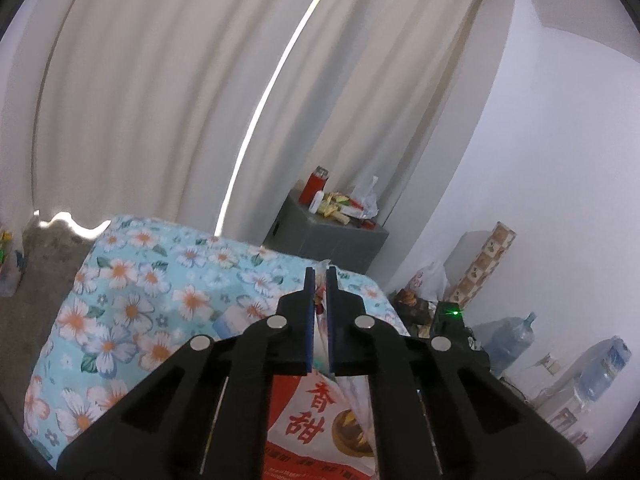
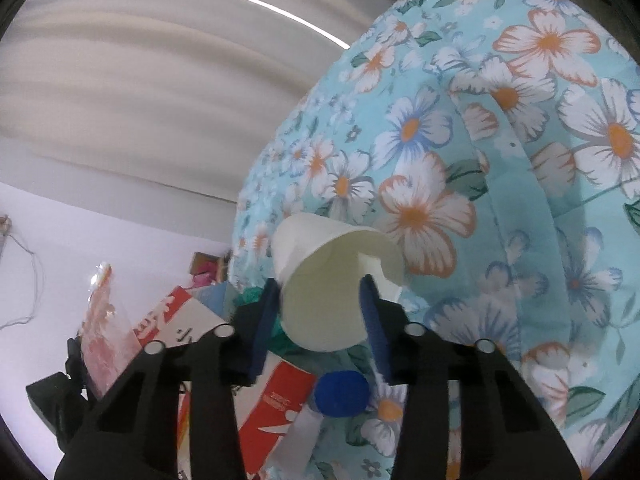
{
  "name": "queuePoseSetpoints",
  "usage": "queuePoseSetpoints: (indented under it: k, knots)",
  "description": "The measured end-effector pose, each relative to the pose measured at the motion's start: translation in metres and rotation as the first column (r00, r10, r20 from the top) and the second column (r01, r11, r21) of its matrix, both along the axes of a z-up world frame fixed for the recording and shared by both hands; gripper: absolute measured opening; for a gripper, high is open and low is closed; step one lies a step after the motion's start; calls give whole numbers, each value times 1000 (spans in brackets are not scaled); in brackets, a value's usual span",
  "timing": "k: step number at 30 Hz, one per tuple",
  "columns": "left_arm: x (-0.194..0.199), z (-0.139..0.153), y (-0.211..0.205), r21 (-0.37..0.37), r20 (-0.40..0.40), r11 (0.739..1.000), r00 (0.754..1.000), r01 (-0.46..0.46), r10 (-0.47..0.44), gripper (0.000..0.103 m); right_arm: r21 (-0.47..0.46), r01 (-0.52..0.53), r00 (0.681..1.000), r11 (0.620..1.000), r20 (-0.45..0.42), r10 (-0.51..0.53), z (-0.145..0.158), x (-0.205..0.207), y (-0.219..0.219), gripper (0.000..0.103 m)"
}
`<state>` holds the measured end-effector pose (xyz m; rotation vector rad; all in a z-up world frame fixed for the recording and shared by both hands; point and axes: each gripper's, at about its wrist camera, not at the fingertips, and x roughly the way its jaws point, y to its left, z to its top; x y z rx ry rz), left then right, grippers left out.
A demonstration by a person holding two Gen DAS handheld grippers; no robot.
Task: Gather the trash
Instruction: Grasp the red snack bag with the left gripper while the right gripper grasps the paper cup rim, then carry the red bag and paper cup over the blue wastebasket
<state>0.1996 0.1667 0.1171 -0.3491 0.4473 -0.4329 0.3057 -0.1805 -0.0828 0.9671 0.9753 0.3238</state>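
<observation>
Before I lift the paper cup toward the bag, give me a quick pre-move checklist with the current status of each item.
1. Left gripper pinching the printed plastic bag: ok, the film is clamped between its shut pads.
2. Paper cup between the right gripper fingers: ok, it lies on its side, mouth facing the camera.
3. Right pads pressing the cup firmly: cannot tell; the rim looks dented on the right.
4. Cup empty: ok, nothing visible inside.
5. Bag mouth open to receive the cup: cannot tell, neither view shows it.
6. Blue bottle cap clear of the grip: ok, it lies below the cup.
</observation>
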Motion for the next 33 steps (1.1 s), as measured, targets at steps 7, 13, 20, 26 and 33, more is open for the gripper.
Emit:
queuePoseSetpoints:
  k: [7,13,20,26,33]
  knots:
    - [-16,9,-7,13,82,999,996,32,-33,1,18,5,999,1000,48,-6,10,-7,-5,5]
    - [-34,20,-11,0,144,998,988,57,-57,1,18,24,995,1000,98,-25,25,-23,-16,4]
    - [-51,29,-16,-21,176,996,981,89,-84,1,-27,60,987,998,148,-55,47,-63,-30,4]
    - [-67,33,-26,-34,202,990,971,136,-127,1,-18,114,974,993,198,-108,59,-114,-42,4]
    - [-81,33,-45,-10,225,979,955,202,-194,1,73,172,959,982,216,-184,54,-170,-59,4]
